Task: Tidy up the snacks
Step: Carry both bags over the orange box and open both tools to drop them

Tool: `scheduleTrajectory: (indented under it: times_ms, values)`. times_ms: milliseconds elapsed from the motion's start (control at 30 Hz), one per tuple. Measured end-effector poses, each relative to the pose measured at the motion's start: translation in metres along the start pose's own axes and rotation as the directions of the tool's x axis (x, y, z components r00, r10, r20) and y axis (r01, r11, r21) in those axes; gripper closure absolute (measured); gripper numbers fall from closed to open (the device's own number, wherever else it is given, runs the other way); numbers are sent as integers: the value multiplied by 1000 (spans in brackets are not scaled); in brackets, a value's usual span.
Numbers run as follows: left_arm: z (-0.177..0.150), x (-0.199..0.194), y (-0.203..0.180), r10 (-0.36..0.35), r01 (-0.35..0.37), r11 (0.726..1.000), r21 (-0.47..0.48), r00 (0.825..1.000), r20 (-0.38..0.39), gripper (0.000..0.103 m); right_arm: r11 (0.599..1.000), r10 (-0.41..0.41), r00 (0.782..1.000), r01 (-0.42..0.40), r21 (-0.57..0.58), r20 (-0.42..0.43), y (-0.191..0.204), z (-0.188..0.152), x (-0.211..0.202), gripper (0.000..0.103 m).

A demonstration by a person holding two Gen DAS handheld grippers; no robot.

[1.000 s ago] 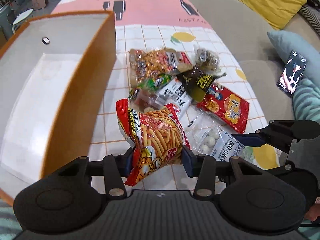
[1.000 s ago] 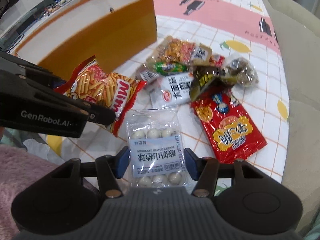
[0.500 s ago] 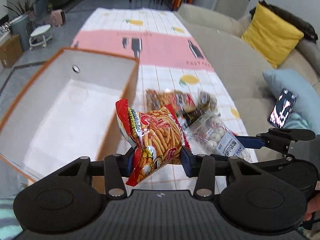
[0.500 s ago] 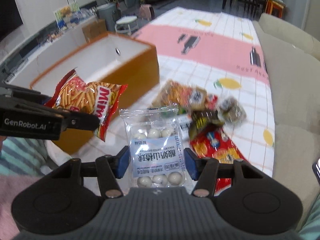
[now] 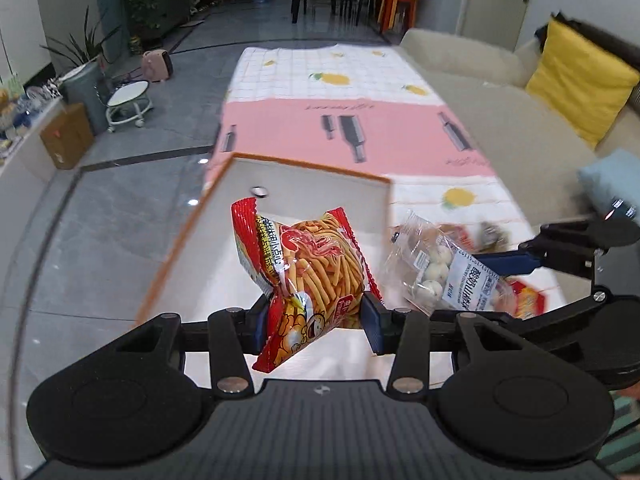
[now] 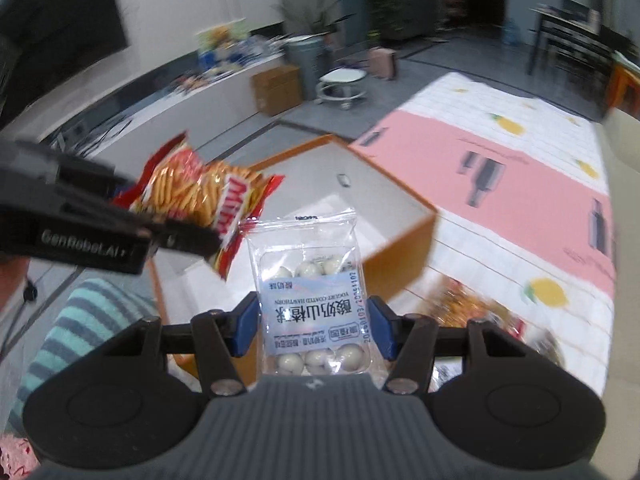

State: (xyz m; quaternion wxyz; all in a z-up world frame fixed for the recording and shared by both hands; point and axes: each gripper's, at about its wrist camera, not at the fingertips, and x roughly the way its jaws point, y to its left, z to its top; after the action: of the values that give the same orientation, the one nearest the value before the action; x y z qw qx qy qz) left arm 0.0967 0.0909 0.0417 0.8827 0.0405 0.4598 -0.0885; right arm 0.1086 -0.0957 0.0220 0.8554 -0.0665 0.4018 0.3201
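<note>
Left wrist view: an orange box with a white inside is seen open-topped on the worktop, which is covered by a cloth of pink and white squares printed with lemons and bottles. No snack is seen lying on the visible part of the box floor. A red bag of stick snacks is held above the box, clamped between the blue pads of the left gripper, whose fingers are partly closed on the bag's lower half. A cartoon face is printed near the bag's bottom edge; in the right wrist view the letters "Mim" are read on it. To the right, a clear packet of white balls is gripped by the right gripper, its fingers partly closed against the packet's two sides, above the near corner of the box. "YOGURT COATED HAWTHORN" and Chinese characters are read upside down on the packet's white label. "GenRobot.AI" is printed on the left gripper's side. More snack packs are left on the worktop beside the box, blurred.
</note>
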Motion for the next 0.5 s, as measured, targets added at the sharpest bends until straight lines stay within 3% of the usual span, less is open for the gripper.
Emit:
scheduleTrajectory:
  times_ms: [133,267,500]
  values:
    - [2,21,12,53,-43,994,99,993,-102,52,996,30,998,-35,-81,-59,16,18,30,48]
    - [2,52,22,87,-46,982,182,971,-221,53,982,14,991,-39,-183,-132,32,30,64,48]
    - [-3,81,32,108,-23,961,276,949,-297,53,950,48,974,-113,-292,-220,44,40,103,47]
